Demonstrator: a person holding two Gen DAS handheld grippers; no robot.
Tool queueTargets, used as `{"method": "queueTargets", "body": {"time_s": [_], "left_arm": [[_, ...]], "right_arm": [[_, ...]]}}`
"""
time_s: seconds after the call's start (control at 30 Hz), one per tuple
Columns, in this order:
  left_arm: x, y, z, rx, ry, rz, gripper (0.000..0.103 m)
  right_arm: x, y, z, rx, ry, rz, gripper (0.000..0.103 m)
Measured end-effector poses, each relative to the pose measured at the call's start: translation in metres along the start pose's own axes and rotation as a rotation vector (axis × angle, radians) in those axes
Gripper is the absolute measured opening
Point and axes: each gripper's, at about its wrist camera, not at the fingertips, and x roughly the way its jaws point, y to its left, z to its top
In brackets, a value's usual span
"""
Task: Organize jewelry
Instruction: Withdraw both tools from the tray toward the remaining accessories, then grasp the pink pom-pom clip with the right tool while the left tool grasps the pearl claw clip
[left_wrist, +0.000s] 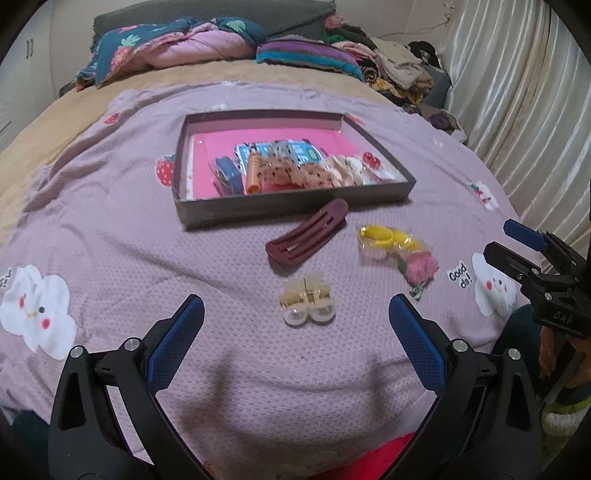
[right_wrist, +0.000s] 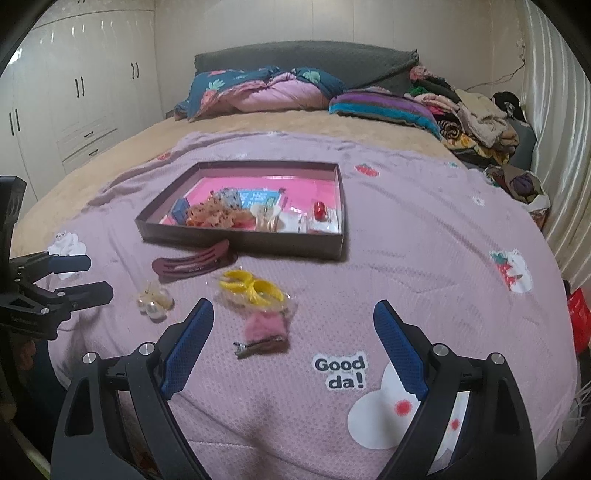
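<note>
Cream and pearl, the small hair clip (left_wrist: 307, 302) lies on the bed cover just ahead of the left tool (left_wrist: 295, 325) — spread wide, empty — while the right tool (right_wrist: 293, 325), also spread and empty, faces the yellow hair ties (right_wrist: 253, 290).

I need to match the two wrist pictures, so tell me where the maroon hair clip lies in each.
Left wrist view: the maroon hair clip lies centre, just below the box's near wall, above the pearl claw clip.
Right wrist view: the maroon hair clip lies left of centre, at the box's near left corner.
Shared landmark: the dark box with its pink floor.
</note>
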Motion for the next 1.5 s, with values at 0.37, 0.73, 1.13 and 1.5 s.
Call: {"method": "queueTargets", "body": {"time_s": [0.37,0.73,1.13,1.5], "left_arm": [[0.029,-0.003,-0.011,0.017,0.05,-0.004,0.09],[0.051,-0.003,-0.009,-0.001,0.069,-0.027,0.074],[0.065,-0.001,-0.006,-0.017,0.078,-0.023,0.039],[0.042,0.006,-0.009,-0.023,0.054,-0.043,0.039]], "right_arm": [[0.044,0.002,-0.009,0.015,0.114,0.07,0.084],[0.093,0.011,-0.01,0.021,0.242,0.14,0.052],[0.08,0.007,-0.023,0.037,0.241,0.171,0.027],[0.042,0.017,-0.018,0.022,0.166,0.195,0.027]]}}
